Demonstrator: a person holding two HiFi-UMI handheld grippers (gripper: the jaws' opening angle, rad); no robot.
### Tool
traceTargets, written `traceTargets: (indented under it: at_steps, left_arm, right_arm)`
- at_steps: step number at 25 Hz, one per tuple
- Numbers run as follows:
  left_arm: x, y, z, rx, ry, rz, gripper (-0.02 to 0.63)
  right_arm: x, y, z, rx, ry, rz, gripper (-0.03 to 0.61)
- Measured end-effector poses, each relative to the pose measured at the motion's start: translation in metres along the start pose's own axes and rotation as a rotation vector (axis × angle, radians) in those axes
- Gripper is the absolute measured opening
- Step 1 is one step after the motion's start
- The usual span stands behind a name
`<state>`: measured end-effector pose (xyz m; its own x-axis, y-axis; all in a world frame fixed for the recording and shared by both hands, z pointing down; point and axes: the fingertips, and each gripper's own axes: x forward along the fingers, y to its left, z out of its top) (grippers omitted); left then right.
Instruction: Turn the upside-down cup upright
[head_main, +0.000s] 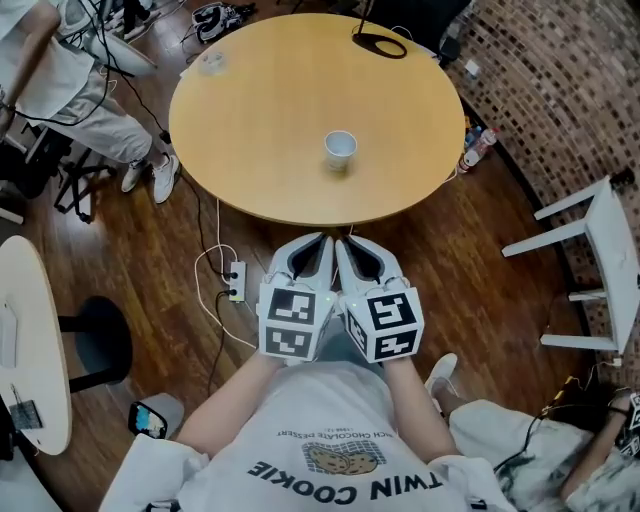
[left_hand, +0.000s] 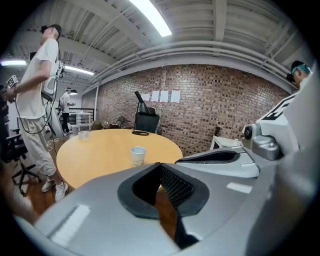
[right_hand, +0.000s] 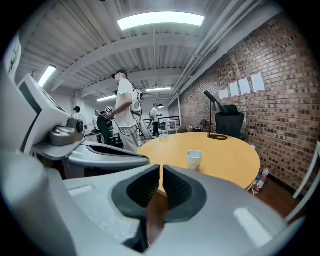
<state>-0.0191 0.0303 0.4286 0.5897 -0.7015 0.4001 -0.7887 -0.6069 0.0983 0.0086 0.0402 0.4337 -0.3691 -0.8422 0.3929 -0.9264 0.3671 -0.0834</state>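
Honestly, the cup already looks rim-up on the table, so with the left gripper and right gripper both closed and empty, I'd just avoid bumping it.

This is a shared lab or studio workspace, not a home. Beyond the left claw, a round table stands before a bare brick wall with paper sheets and a black office chair. Left of the right claw, people hung with cables stand under tube lights, and a power strip lies on the wood floor to the left claw's left.
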Motion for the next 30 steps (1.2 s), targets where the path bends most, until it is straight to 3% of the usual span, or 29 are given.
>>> traceTargets:
  at_steps: [12,22,30]
  left_arm:
    - [0.123,0.030,0.056,-0.077,0.010,0.139,0.006]
    - [0.142,0.086,0.061,-0.096,0.032,0.265,0.006]
    - [0.161,0.131,0.062,-0.122,0.043,0.247,0.006]
  right_arm:
    - [0.091,-0.105,0.050,-0.146,0.075,0.145,0.035]
    - [0.168,-0.111,0.031,-0.528,0.234,0.234,0.060]
    - [0.216,-0.109,0.008,-0.696,0.400,0.260,0.060]
